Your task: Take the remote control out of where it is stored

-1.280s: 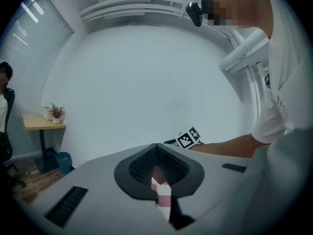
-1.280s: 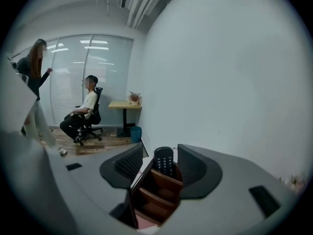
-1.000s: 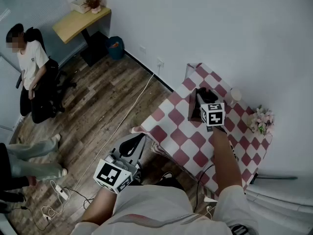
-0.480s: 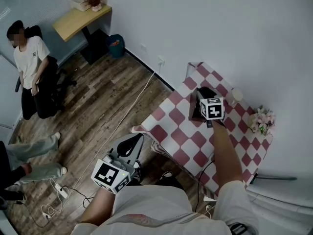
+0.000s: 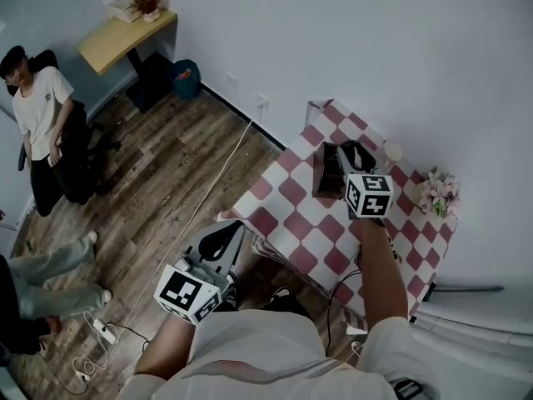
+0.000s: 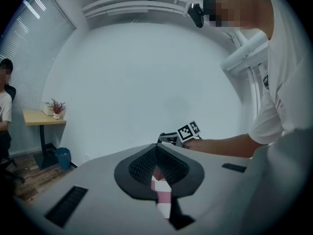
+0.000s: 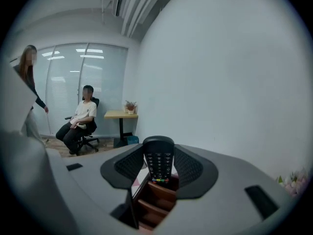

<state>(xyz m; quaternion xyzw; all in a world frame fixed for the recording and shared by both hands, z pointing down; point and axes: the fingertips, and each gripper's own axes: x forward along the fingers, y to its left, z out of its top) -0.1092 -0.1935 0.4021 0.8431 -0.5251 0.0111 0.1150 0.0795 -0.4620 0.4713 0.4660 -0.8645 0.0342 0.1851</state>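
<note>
The right gripper (image 7: 159, 155) has its jaws clamped on the slim black remote control (image 7: 159, 164), upright just above the brown wooden compartmented box (image 7: 155, 199); the left gripper (image 6: 156, 153) has its jaws pressed together.

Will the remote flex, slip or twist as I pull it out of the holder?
Likely rigid: the remote control stands straight in the right gripper. Its smooth, slim body might pivot or slip. The wooden holder may lift with it.

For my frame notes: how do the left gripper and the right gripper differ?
The left gripper has its jaws together on nothing; the right gripper has its jaws on the remote. The left gripper is off the table, over the floor; the right gripper is over the table. Both carry marker cubes.
</note>
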